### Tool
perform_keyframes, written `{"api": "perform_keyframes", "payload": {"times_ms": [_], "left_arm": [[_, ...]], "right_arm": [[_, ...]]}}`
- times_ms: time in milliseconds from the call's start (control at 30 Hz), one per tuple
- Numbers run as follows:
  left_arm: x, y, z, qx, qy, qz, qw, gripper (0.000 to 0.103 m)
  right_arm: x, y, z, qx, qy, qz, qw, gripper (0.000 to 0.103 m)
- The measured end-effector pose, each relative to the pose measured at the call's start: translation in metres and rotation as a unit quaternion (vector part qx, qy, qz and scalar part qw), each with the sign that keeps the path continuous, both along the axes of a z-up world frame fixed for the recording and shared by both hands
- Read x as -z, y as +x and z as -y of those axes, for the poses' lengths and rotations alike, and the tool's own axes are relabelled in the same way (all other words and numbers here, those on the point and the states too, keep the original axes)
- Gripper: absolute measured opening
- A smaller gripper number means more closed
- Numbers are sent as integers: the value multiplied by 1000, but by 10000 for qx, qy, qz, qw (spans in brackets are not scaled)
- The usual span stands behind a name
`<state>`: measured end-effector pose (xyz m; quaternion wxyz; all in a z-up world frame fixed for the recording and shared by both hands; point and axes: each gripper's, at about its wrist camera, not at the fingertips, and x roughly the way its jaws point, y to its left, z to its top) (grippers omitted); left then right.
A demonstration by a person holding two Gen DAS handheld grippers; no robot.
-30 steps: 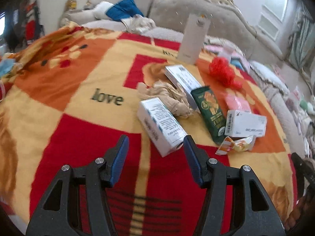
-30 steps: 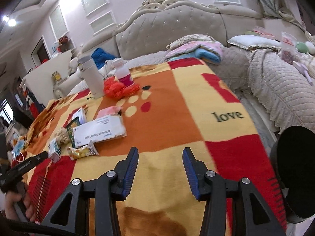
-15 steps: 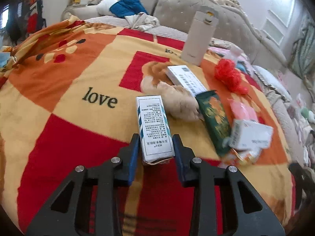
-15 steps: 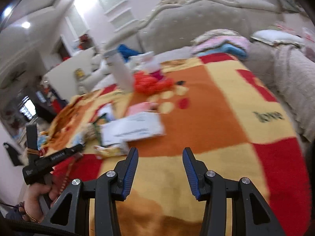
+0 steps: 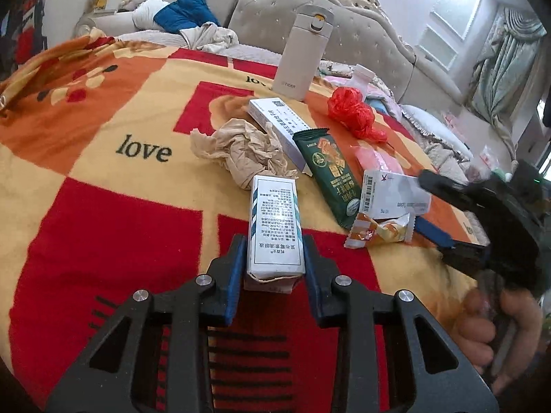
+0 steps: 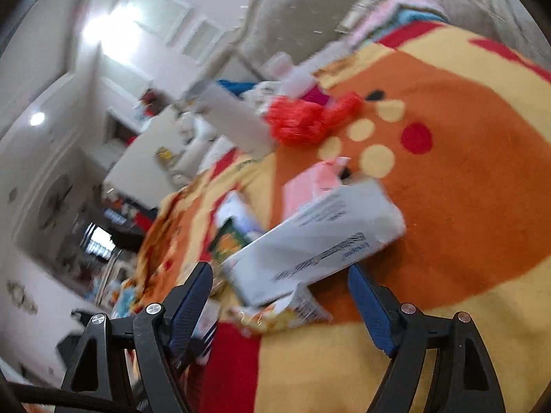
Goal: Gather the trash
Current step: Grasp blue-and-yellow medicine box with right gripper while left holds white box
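Observation:
My left gripper (image 5: 273, 258) is shut on a white medicine box with teal stripes (image 5: 274, 222), held just above the blanket. Beyond it lie crumpled beige paper (image 5: 242, 149), a long white box (image 5: 280, 127), a green snack wrapper (image 5: 332, 179), a white carton (image 5: 392, 196), an orange-yellow candy wrapper (image 5: 377, 230), a pink packet (image 5: 377, 160) and a red plastic bag (image 5: 354, 112). My right gripper (image 6: 280, 306) is open, its fingers on either side of the white carton (image 6: 313, 241) and above the candy wrapper (image 6: 275, 315); it also shows in the left wrist view (image 5: 447, 213).
Everything lies on a red, orange and yellow "love" blanket (image 5: 103, 158). A beige thermos (image 5: 303, 53) and a small white bottle (image 5: 361, 79) stand at the far side. A tufted grey sofa (image 5: 361, 27) with piled clothes runs behind. The right wrist view is motion-blurred.
My left gripper closed on the striped medicine box and lifted it slightly. My right gripper swung left and down across the blanket to the white carton, staying open.

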<state>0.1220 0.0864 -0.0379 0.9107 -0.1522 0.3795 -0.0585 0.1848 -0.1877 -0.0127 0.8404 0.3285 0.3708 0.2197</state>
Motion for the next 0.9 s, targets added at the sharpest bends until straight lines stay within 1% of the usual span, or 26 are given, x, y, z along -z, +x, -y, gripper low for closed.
{"api": "perform_keyframes", "payload": {"times_ms": [67,100,167,233,267,300,333,367,400,467,533,600,633,667,733,767,800,900], "left_arm": [[0,0,1,13,7,15,10000,30],[-1,0,2,25,21,29,10000,30],[0,-1,2,38,42,44,10000,30],[-1,-2,2,32,63,74,9999,29],[0,-2,2,30,65,75,9999,29],[0,-2,2,26,58,75,10000,29],[0,-2,1,26,45,80,10000,29],[0,-2,1,30,30,86,10000,29],[0,-2,0,33,18,89,10000,29],[0,-3,0,28,2,104,9999,29],[-1,-3,0,49,0,126,9999,29],[-2,-4,1,76,25,173,9998,29],[-2,-5,2,106,31,210,9997,29],[-3,-6,2,137,33,254,9996,29],[-4,-7,4,196,46,297,9994,29],[-4,-7,4,199,66,287,9994,29],[-4,-6,5,189,78,250,9995,29],[-1,-2,4,256,15,93,9996,29]], "right_arm": [[-2,8,-5,253,-157,-109,9995,79],[-2,12,-7,363,-161,-242,9989,79],[-4,17,-6,577,-35,-412,9975,83],[-5,22,-6,799,65,-611,9949,84],[-6,23,-4,874,59,-687,9938,84],[-8,23,-6,903,-52,-735,9932,83],[-10,23,-8,891,-220,-751,9929,69],[-12,22,-10,852,-450,-753,9925,61],[-12,19,-11,780,-496,-704,9932,59],[-18,7,-3,688,-386,-383,9961,50],[-26,-2,4,562,-449,-116,9973,45],[-32,-15,17,338,-534,112,9979,42],[-33,-20,22,246,-585,190,9978,38],[-34,-29,29,129,-666,282,9973,29],[-32,-45,45,-17,-660,472,9967,27],[-29,-57,54,-43,-635,578,9963,23],[-26,-65,62,-31,-608,528,9967,22],[-24,-69,73,-25,-559,394,9977,22]]}}
